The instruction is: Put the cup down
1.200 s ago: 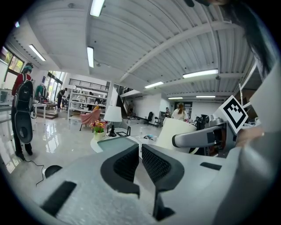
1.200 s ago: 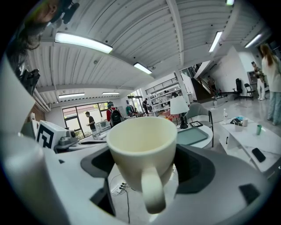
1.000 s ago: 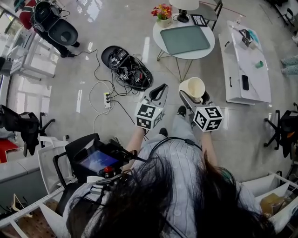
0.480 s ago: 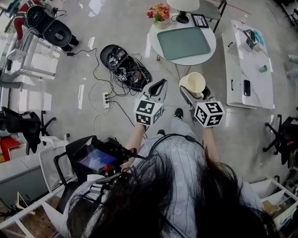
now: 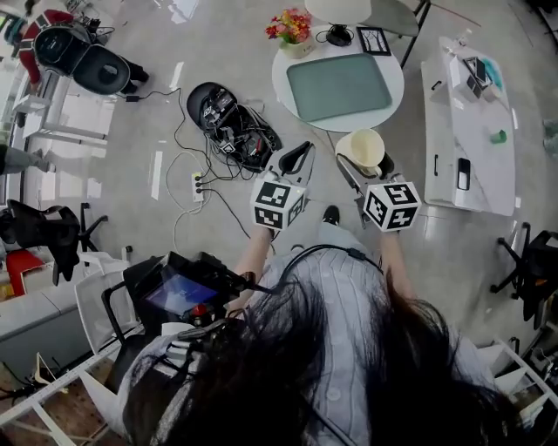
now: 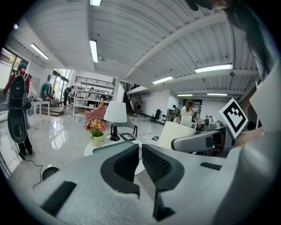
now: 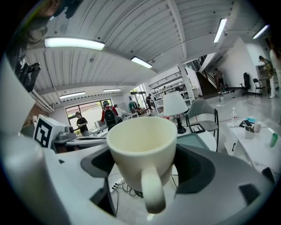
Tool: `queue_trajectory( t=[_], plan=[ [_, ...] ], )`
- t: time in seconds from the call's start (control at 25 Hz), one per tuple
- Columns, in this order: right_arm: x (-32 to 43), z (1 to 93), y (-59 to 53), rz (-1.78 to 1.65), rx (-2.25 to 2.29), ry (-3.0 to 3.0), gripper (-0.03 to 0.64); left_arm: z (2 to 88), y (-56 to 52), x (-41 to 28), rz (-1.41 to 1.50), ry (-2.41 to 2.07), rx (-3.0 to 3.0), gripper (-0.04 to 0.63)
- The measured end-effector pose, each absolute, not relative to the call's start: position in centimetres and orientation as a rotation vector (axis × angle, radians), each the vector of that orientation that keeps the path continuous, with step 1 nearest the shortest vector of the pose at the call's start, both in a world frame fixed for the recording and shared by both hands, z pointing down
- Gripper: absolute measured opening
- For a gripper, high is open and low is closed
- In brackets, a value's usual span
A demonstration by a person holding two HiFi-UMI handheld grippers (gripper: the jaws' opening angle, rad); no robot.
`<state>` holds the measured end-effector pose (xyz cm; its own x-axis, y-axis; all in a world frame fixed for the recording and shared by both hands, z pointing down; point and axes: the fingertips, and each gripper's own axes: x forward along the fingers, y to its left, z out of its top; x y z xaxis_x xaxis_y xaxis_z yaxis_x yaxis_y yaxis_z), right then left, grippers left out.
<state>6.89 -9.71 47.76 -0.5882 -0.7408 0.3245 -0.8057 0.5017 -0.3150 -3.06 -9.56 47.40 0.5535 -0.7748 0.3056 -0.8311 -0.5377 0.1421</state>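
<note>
Right gripper [image 5: 362,167] pinches the cup [image 5: 361,146] aloft; left gripper [image 6: 139,154] pressed together, empty. We judge setdown outstanding; table [image 5: 384,100] at twelve o'clock.

A glossy pale floor [image 5: 218,52] mirrors the strip lights [image 6: 93,50] of a ribbed white ceiling [image 6: 145,35]. A round white table [image 5: 280,80] carries a green mat [image 5: 338,85], a pot of flowers [image 5: 292,26] and a white-shaded lamp [image 6: 115,112]. A long white bench [image 5: 449,113] stands beside it, and a power strip [image 5: 200,185] lies on the floor nearby.
</note>
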Motion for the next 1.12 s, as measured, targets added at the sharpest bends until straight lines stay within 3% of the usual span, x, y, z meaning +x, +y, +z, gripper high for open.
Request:
queue_trajectory(
  t=[0.52, 1.12],
  plan=[
    [10.1, 48.9, -14.3, 0.688, 1.314, -2.610, 0.390, 47.8, -13.8, 0.8, 0.314, -1.344, 2.519, 0.018],
    [10.5, 49.9, -18.4, 0.707, 1.342, -2.579, 0.390, 48.6, -18.2, 0.0, 0.342, -1.345, 2.500, 0.018]
  ],
)
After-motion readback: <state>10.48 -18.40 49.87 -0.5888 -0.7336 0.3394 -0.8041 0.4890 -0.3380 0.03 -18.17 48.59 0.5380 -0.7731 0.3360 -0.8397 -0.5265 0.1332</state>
